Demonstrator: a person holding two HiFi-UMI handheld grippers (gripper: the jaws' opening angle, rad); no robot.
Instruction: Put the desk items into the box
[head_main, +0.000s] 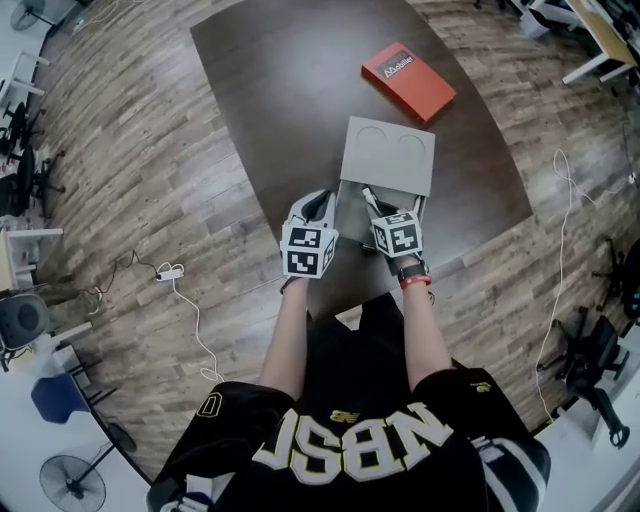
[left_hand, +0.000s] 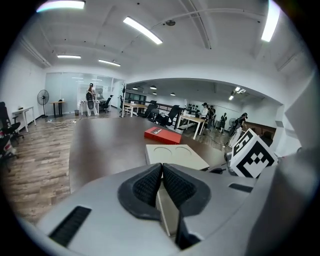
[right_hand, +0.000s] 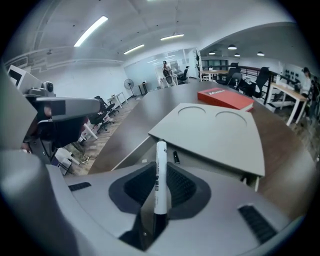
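Where the head view looked steeply down, a grey box (head_main: 342, 215) was seen standing open on the dark table (head_main: 260, 90). Its flat lid (head_main: 388, 155), marked with two faint circles, was propped over its far part. A red book (head_main: 408, 80) was laid farther off, apart from the box. Both forearms were stretched forward side by side. The left gripper (head_main: 320, 203) was held at the box's near left edge, and the right gripper (head_main: 374, 203) was tilted down over the opening.

In the left gripper view, the ribbed black pads were seen pressed together with nothing between them, while the lid and the red book were shown beyond them on the table.

In the right gripper view, a marker (right_hand: 161, 170) was seen clamped between the partly parted pads. It was a white barrel with dark print and a dark lower end, and its tip was pointed at the gap under the lid. A small black item (right_hand: 176, 157) was seen lying inside the box
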